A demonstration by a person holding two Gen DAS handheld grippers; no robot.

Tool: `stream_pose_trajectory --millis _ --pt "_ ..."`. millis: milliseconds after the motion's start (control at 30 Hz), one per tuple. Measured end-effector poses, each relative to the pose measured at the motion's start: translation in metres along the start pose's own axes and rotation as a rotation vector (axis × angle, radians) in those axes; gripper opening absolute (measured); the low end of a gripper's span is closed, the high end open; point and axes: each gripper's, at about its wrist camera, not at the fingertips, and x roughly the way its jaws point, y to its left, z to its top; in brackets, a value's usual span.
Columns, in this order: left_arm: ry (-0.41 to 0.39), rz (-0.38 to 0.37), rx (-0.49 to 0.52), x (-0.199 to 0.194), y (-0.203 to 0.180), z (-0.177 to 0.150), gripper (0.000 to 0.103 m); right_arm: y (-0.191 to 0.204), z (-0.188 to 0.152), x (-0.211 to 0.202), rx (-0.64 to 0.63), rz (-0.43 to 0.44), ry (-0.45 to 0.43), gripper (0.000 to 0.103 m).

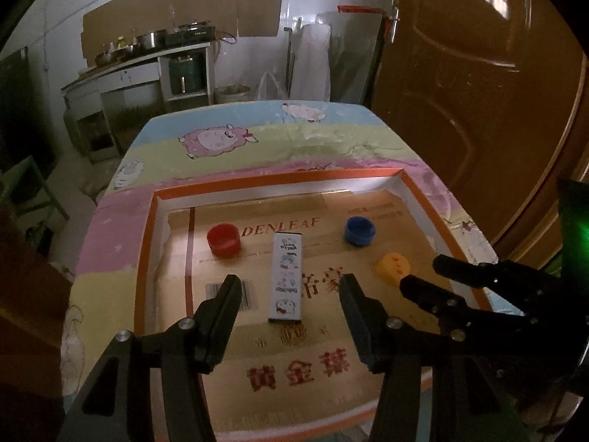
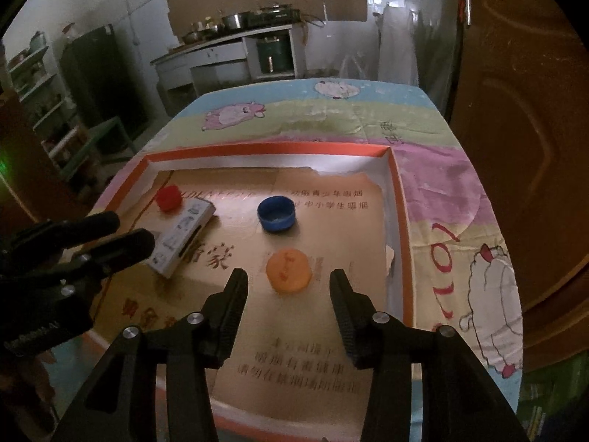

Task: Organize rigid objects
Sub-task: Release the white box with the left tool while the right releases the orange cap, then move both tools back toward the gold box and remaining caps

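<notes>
A shallow orange-rimmed cardboard tray (image 1: 147, 243) (image 2: 399, 221) lies on the table. On its floor rest a long white printed box (image 1: 286, 276) (image 2: 184, 234), a red cap (image 1: 224, 238) (image 2: 168, 198), a blue cap (image 1: 360, 230) (image 2: 276, 213) with its hollow side up, and an orange cap (image 1: 392, 266) (image 2: 289, 269). My left gripper (image 1: 289, 281) (image 2: 130, 228) hovers open above the box, its fingers wide on either side and not touching it. My right gripper (image 2: 288, 274) (image 1: 423, 270) is open just short of the orange cap, which lies free.
The table wears a pastel cloth with cartoon sheep (image 1: 221, 140). A brown wooden door (image 1: 478, 73) stands close on the right. A kitchen counter with pots (image 1: 147, 55) is at the back, and a green chair (image 1: 29, 191) at the left.
</notes>
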Motion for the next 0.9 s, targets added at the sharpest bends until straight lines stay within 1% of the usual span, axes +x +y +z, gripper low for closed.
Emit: stream_pose_trajectory --millis 500,900 --pt "-0.053 0.005 -0.033 -0.058 0.005 -0.033 0.055 0.021 -0.029 -0.053 -0.003 0.008 -0.035 0.048" --pt "-0.088 0.066 -0.042 -0.094 0.004 -0.064 0.055 0.042 -0.052 -0.089 -0.01 0.006 -0.061 0.048"
